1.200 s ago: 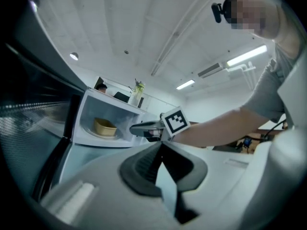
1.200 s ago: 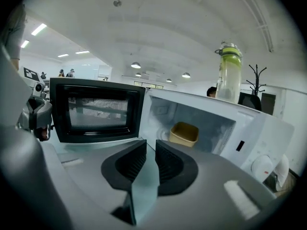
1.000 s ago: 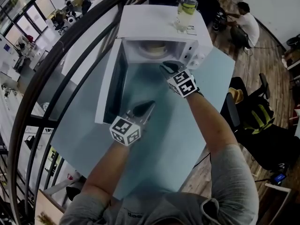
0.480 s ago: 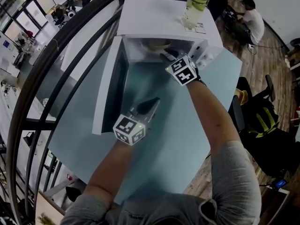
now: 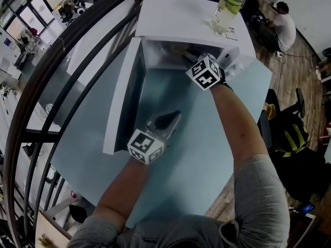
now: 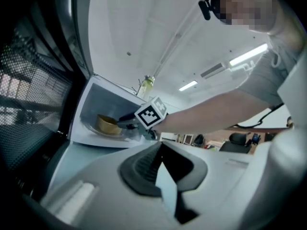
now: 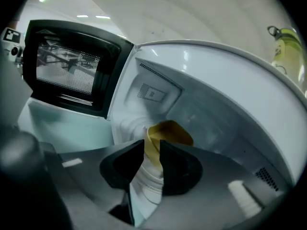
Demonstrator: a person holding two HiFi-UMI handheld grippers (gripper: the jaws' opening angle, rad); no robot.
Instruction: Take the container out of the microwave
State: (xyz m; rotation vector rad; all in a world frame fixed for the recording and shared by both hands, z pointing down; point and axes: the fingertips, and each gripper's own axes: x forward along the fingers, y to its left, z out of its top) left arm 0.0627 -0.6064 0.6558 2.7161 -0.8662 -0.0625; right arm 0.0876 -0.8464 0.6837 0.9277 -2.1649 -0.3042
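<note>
Inside microwave (image 5: pixel 186 19); yellow container (image 7: pixel 171 131); right hand-held gripper (image 7: pixel 152 146) opening astride rim; left hand-held gripper (image 6: pixel 160 150) closed

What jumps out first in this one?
The white microwave on the pale blue table, door swung wide open, with a yellow container inside. The right gripper reaches into the cavity, jaws opening, the container showing in their gap but not gripped. A yellow-green bottle stands on the microwave's top.

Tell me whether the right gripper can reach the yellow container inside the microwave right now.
Probably yes: the microwave door stands open, the right gripper is at the cavity mouth, jaws opening, with the yellow container straight ahead in their gap, unobstructed.
</note>
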